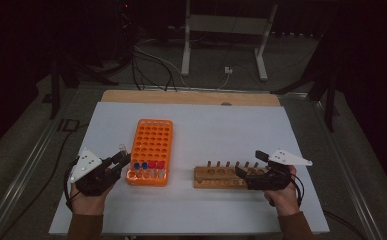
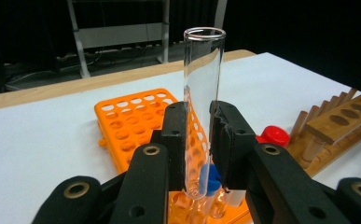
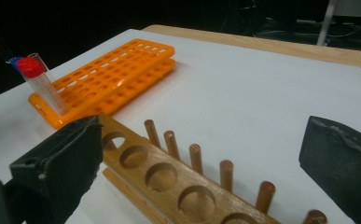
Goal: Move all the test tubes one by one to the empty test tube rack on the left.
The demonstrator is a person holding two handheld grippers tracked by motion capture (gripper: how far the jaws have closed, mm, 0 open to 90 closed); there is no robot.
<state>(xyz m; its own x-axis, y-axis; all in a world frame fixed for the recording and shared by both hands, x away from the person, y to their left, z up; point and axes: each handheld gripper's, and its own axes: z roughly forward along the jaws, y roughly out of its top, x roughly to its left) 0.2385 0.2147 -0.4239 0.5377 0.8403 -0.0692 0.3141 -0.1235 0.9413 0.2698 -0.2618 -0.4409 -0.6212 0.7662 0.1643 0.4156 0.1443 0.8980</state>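
Observation:
My left gripper (image 1: pixel 121 159) is shut on an uncapped clear glass tube (image 2: pixel 204 84), held upright just left of the orange rack's (image 1: pixel 151 142) near end. In the left gripper view the two black jaws clamp the tube's lower half, and its rounded bottom hangs above the rack's front holes. The rack's near row carries capped tubes (image 1: pixel 148 166) with blue and red caps. To the right lies a wooden rack (image 1: pixel 224 176) with large holes and a row of pegs. My right gripper (image 1: pixel 249 163) stands open at that rack's right end, its jaws wide apart on either side of the rack (image 3: pixel 169 179).
The white board (image 1: pixel 216 125) covers a wooden table whose far edge (image 1: pixel 191 96) shows behind it. A red-capped tube (image 3: pixel 40 81) stands tilted in the orange rack's (image 3: pixel 108 77) corner. Beyond the table, cables and a metal frame (image 1: pixel 226 35) sit on a dark floor.

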